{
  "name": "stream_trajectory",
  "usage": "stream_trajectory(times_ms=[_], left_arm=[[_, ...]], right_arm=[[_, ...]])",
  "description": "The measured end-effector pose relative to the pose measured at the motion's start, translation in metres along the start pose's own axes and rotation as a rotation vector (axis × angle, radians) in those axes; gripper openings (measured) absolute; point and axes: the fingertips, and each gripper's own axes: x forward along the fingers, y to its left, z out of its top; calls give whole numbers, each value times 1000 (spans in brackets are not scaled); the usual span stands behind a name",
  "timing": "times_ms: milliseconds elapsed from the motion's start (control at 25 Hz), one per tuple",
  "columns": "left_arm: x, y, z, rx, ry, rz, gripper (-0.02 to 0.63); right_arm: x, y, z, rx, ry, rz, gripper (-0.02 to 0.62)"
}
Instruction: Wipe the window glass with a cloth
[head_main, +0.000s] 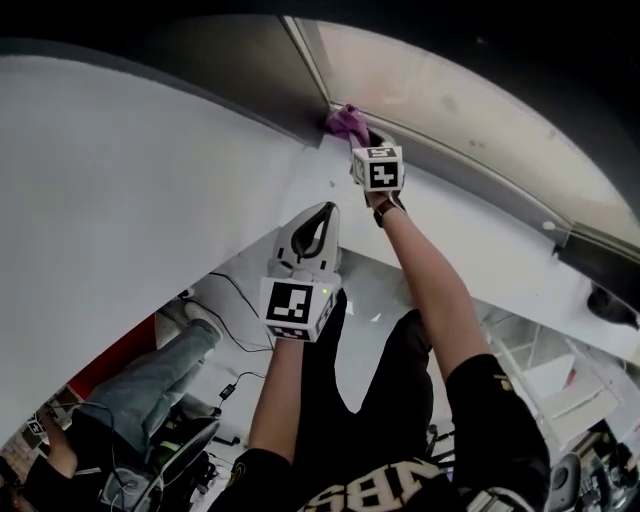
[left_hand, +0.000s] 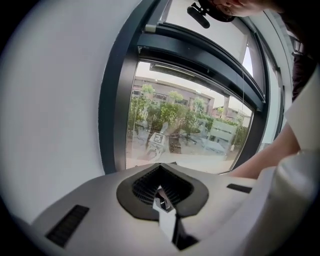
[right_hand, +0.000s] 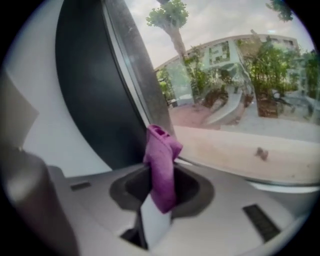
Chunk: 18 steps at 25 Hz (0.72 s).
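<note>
While both arms reach toward the dark window frame (head_main: 300, 95), count two grippers, one cloth and one pane of window glass (head_main: 450, 100) in play. Right gripper (head_main: 355, 133) is up at the frame's corner with its jaws clamped on the purple cloth (head_main: 345, 122), and that's the only cloth on show. From the right gripper view the cloth (right_hand: 162, 165) stands as a folded strip, long axis running straight out along the jaws, free end pointing at the seam where frame (right_hand: 135, 75) meets glass (right_hand: 240, 75); touching or just shy of it, I can't tell. Left gripper (head_main: 322, 215) hangs below the frame, well back from it, against the white wall. In its own view the left gripper (left_hand: 162, 200) has its jaws pressed together with nothing between them, aimed at the glass (left_hand: 190, 125) just beside the frame (left_hand: 117, 110).
</note>
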Motion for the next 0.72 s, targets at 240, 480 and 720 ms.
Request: stream_trajectory(times_ms=[240, 480, 720], left_arm=[[-8, -29, -20, 11, 22, 4, 23], [-17, -62, -25, 5, 26, 7, 23], [13, -131, -42, 27, 69, -80, 23]], right_arm=[[0, 0, 19, 92, -52, 71, 103], [-38, -47, 17, 338, -113, -9, 103], [-158, -210, -56, 426, -116, -230, 103]])
